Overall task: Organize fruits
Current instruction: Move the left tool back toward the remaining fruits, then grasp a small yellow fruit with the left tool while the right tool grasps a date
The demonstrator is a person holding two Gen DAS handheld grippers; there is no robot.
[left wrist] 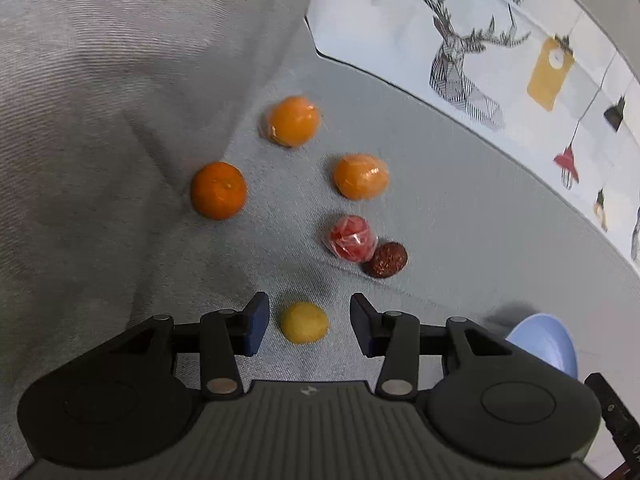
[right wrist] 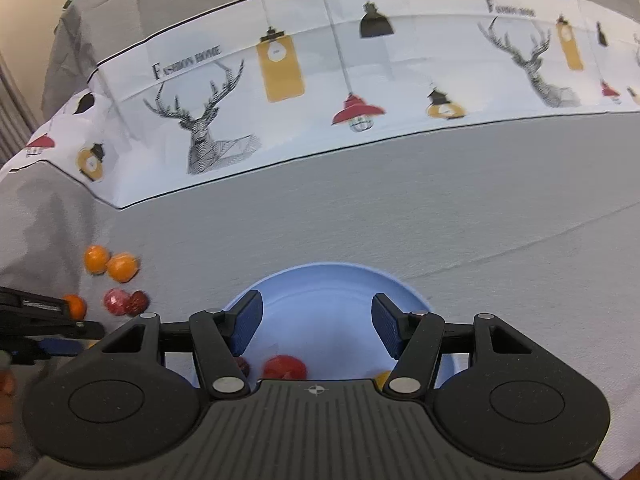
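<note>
1. Grey cloth (left wrist: 460, 208) covers the whole work surface and it is soft and rumpled, rising in a fold at the left. Round fruit can roll on it; if you nudge one, it may run downhill toward that fold or off the edge.
2. Your blue bowl (right wrist: 336, 280) sits under the right gripper (right wrist: 316, 324), whose jaws stand apart and hold nothing. A red fruit (right wrist: 285, 367) and some others already lie in it. If you drop the next piece from high up, it could bounce back out.
3. Three oranges remain on the cloth: one bare orange (left wrist: 218, 190) against the fold and two wrapped oranges (left wrist: 294, 121) (left wrist: 361, 176) beyond. They look wider than the present jaw gap, so you would probably need to open further or they will squirt away.
4. The wrapped red fruit (left wrist: 352, 239) touches a dark red fruit (left wrist: 386, 260). Reaching for one risks knocking the other.
5. Your left gripper (left wrist: 306, 322) has its jaws apart around the small yellow fruit (left wrist: 305, 322), with the pads not touching it. Close off-centre and it will likely pop forward; its smooth round skin gives little hold.
</note>
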